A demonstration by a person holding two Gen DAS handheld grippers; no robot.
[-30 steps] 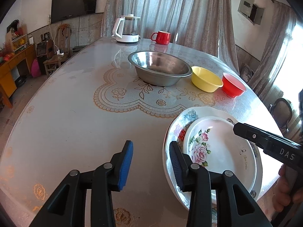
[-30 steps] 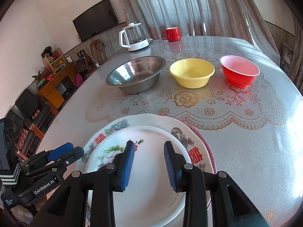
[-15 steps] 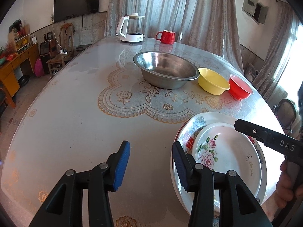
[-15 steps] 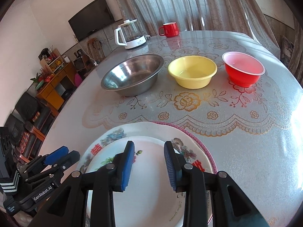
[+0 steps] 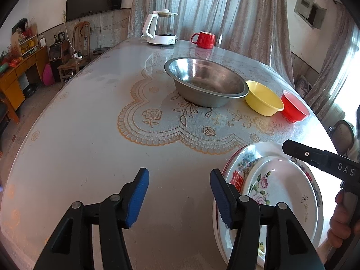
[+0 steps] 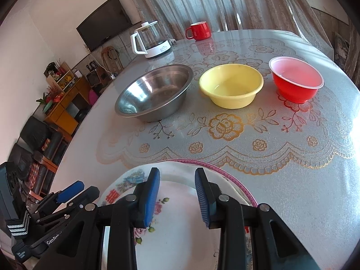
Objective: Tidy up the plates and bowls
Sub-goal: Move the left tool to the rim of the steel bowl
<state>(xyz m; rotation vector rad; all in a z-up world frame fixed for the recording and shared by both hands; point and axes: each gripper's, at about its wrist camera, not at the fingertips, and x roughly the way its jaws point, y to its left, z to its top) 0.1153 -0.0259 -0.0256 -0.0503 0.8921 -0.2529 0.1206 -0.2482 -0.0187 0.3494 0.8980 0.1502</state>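
A small white rose plate [image 5: 281,193] [image 6: 177,236] lies on a larger plate with red characters [image 5: 238,173] [image 6: 126,180] at the table's near edge, with a pink rim [image 6: 236,182] showing beneath. My left gripper [image 5: 178,196] hovers just left of the stack, jaws opening, nothing between them. My right gripper [image 6: 176,196] hangs over the small plate, jaws apart and empty. Farther back stand a steel bowl [image 5: 207,83] [image 6: 155,92], a yellow bowl [image 5: 263,101] [image 6: 231,85] and a red bowl [image 5: 293,106] [image 6: 297,83] in a row.
A glass kettle [image 5: 160,31] [image 6: 150,40] and a red mug [image 5: 203,39] [image 6: 199,30] stand at the table's far side. The lace-patterned tabletop [image 5: 90,135] spreads bare to the left. A hand [image 5: 342,222] holds the right gripper's handle.
My left jaws have widened, and the left gripper has shifted left off the plate stack's rim. In the right wrist view the plates sit lower; its jaws are unchanged.
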